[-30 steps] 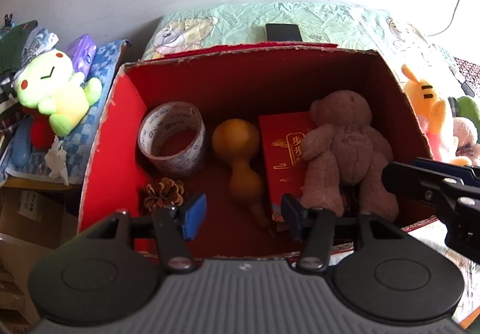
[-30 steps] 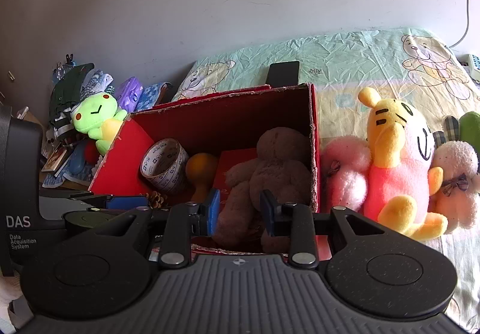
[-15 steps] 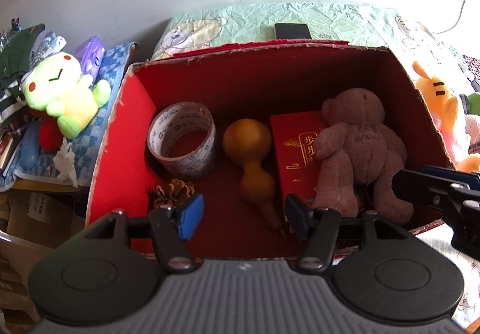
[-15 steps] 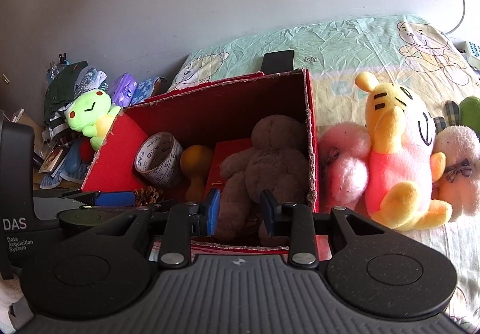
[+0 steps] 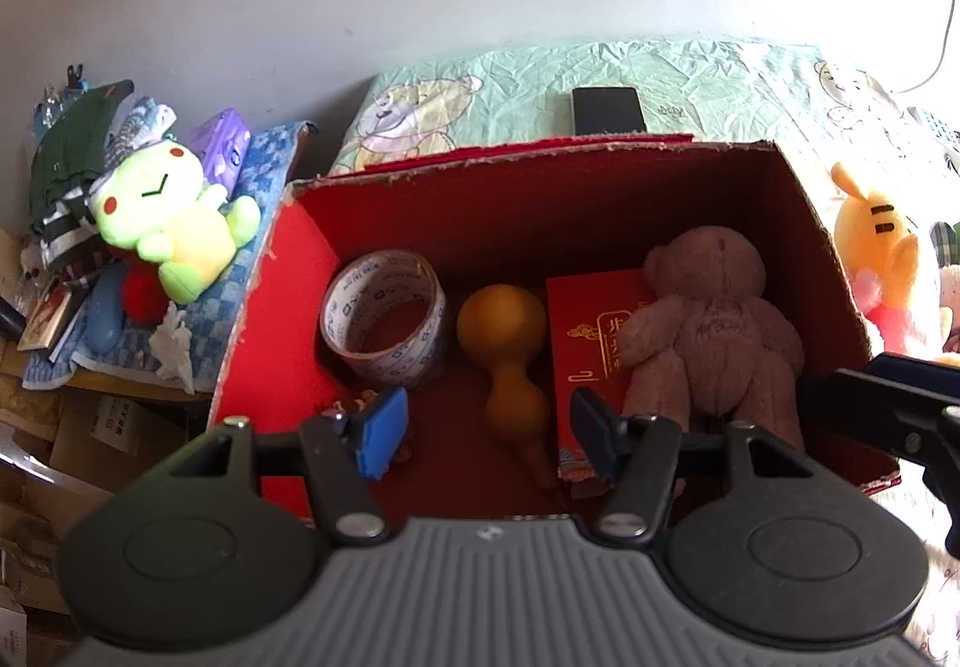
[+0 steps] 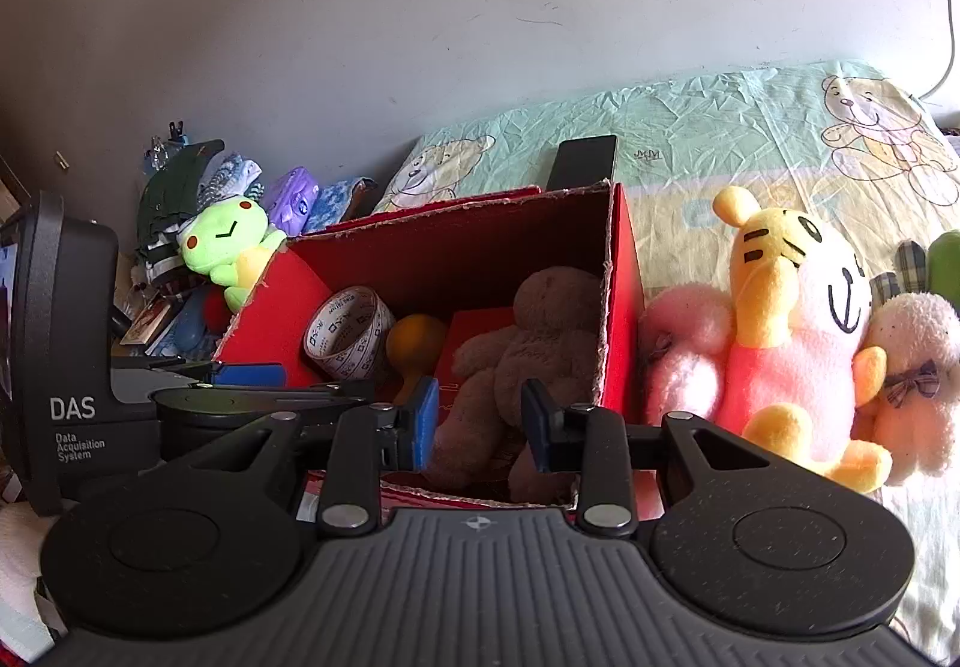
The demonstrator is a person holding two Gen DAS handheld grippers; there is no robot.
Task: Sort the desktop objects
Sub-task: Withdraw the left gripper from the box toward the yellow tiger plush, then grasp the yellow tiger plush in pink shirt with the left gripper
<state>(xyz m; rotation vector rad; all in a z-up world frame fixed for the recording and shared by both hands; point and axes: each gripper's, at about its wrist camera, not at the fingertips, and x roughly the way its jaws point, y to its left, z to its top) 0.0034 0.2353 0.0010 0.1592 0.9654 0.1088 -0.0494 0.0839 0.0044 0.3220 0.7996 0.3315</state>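
Sorting step, red cardboard box (image 5: 270,343) seen from its near rim. Lying inside on the box floor: packing-tape roll (image 5: 384,322) at 10 o'clock, orange gourd (image 5: 510,349) at centre, red envelope packet (image 5: 591,337) just right of the gourd, brown teddy bear (image 5: 708,331) at 2 o'clock, resting partly on the packet. Pine cone (image 5: 354,406) at the near left corner, mostly hidden behind the blue pad of the left tool (image 5: 486,433).

Left tool: released, jaws spread wide, nothing between them, poised above the near rim and aimed down the box's middle, gourd framed in the gap. Right tool (image 6: 477,421): likewise released and empty, jaws apart, level with the near rim, teddy bear showing between them; no contact visible.

Outside the box, on the bear-print bed sheet (image 6: 690,127): pink plush (image 6: 684,343) touching the box's right wall, yellow tiger plush (image 6: 792,343) beside it at 3 o'clock, cream plush with bow (image 6: 912,367) further right. Green frog plush (image 6: 228,247) at 9 o'clock on a cluttered side shelf; dark phone (image 6: 585,160) behind the box at 12 o'clock.

Likely next: picking one loose plush for the box. Advisable: approach from above, close on the torso rather than a limb, lift clear of the cardboard rim before crossing, release over bare floor near the gourd, not atop the bear.
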